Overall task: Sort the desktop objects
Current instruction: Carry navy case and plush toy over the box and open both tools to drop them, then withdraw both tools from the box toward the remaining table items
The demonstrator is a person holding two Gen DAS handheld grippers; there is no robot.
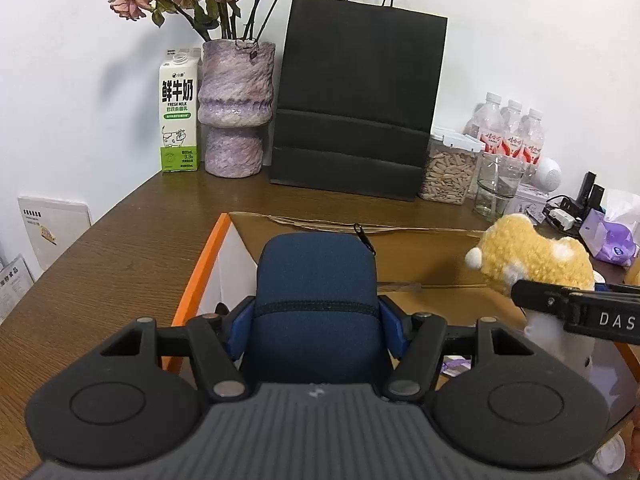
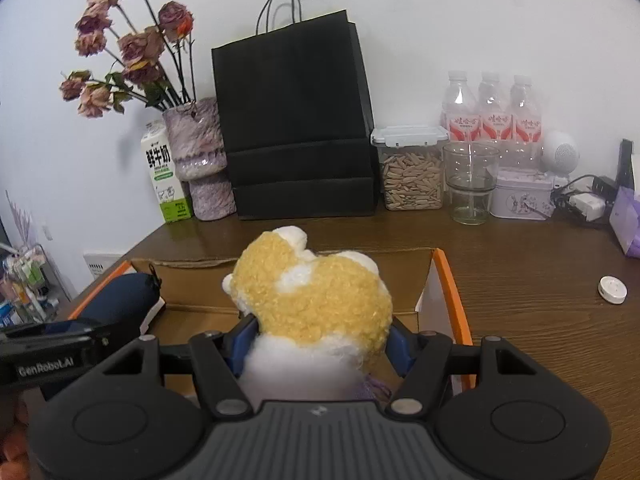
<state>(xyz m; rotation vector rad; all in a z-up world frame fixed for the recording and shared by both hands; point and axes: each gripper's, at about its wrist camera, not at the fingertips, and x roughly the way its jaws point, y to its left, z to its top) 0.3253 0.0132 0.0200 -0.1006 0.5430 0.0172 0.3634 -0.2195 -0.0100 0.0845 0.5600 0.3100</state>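
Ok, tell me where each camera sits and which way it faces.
Left wrist: rides the left gripper, looks along its fingers over the cardboard box to the back wall; the gripper grips a navy pouch; the right gripper enters at right.
Right wrist: rides the right gripper, same heading; it grips a yellow plush toy; the left gripper enters at left.
Shared: black paper bag, milk carton, box, pouch, plush.

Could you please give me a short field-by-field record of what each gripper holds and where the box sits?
left gripper: shut on navy zip pouch
right gripper: shut on yellow and white plush toy
box: open cardboard box with orange edges, on the wooden table, below both held items
behind box: black paper bag, vase of dried roses, milk carton
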